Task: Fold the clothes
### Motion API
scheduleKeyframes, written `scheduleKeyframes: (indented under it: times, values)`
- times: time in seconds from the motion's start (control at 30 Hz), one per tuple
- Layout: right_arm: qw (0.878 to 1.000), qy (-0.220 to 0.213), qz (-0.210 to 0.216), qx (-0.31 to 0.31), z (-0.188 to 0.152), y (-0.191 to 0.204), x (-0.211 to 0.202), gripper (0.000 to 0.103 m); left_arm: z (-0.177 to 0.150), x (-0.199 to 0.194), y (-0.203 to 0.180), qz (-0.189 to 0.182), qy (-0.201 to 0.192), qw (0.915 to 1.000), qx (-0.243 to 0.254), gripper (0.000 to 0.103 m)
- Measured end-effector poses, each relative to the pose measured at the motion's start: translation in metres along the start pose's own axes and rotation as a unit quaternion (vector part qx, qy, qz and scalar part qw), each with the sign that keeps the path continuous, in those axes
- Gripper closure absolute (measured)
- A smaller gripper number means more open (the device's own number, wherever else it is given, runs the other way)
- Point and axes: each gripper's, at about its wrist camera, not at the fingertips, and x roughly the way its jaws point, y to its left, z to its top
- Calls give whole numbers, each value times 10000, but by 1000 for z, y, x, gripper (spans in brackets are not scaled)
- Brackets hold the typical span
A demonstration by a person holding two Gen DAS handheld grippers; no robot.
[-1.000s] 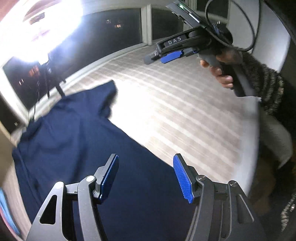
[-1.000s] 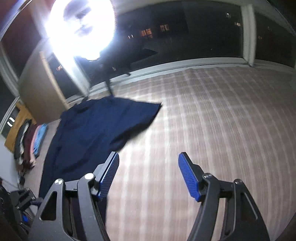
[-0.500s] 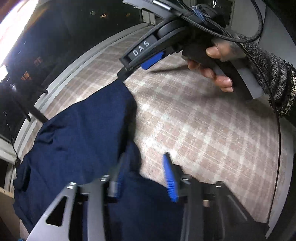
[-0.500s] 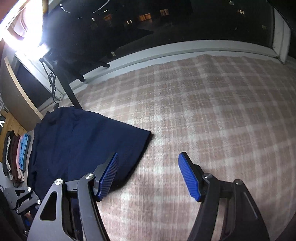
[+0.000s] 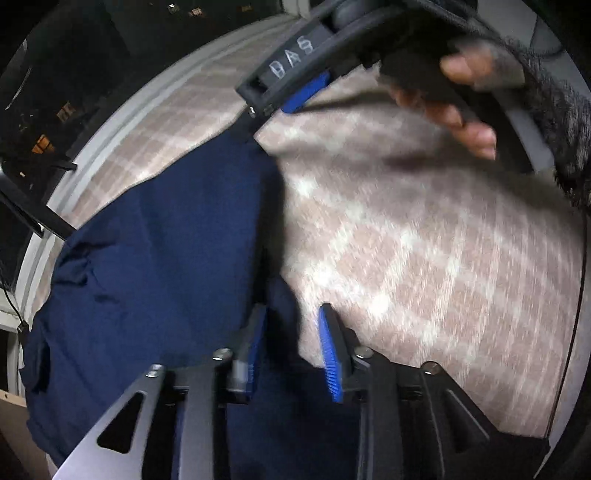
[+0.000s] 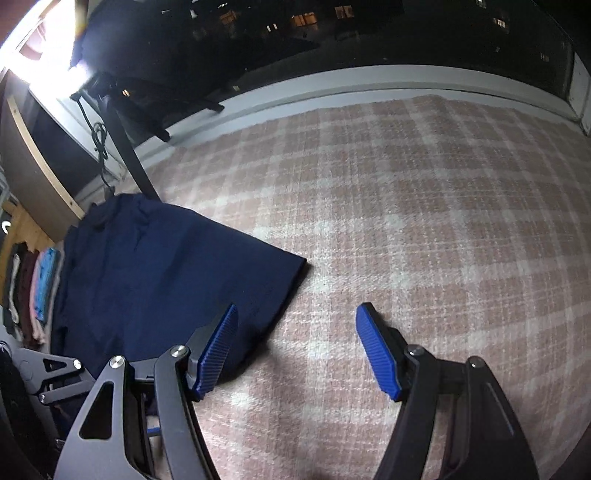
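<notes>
Left gripper: black angular metal frame, silver screws, ribbed blue pads. Right gripper: same build, white "DAS" lettering on its black body, thin black cable. Right hand emerges from grey-black knit sleeve, likely wool; blurred.

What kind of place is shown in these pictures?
Probably a bedroom at night: a bed-like surface under a plaid blanket, a navy garment spread on it, dark windows, and clothes stacked beside it.
</notes>
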Motion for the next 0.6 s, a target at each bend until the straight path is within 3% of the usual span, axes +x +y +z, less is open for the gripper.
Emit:
scheduleKeyframes:
  times: [0.1, 0.13, 0.17, 0.2, 0.23, 0.27, 0.33, 0.43, 0.53, 0.57, 0.6]
  values:
    - [10000, 9, 40, 67, 4, 0, 1, 37, 3, 3, 0, -69, -87, 9999, -24, 74]
    - [10000, 8, 32, 39, 5, 2, 2, 37, 3, 4, -1, -96, -130, 9999, 26, 83]
    - [10000, 11, 22, -21, 5, 4, 3, 44, 3, 4, -3, -123, -167, 9997, 87, 89]
    - [9999, 29, 48, -101, 5, 7, 4, 56, 3, 4, -4, -26, -197, 9997, 156, 99]
    - [9998, 45, 94, -151, 5, 9, 5, 85, 3, 2, -2, -94, -209, 9997, 92, 99]
    - [9997, 53, 191, -120, 5, 9, 5, 99, 3, 1, 1, -171, -220, 9996, 20, 99]
    - [9992, 49, 386, -56, 7, 9, 5, 100, 3, -3, 6, -324, -242, 9991, -122, 99]
    - [9972, -199, 708, 102, 15, 7, -11, 100, 0, -25, 25, -964, -581, 9916, -632, 100]
    - [9934, -523, 985, 259, 26, 5, -31, 100, -6, -45, 41, -1605, -982, 9768, -1019, 100]
    - [9933, -643, 925, 251, 29, 5, -35, 100, -8, -46, 46, -1894, -1074, 9688, -1184, 101]
    - [9939, -718, 794, 256, 33, 5, -38, 100, -9, -43, 48, -2173, -1023, 9624, -1267, 95]
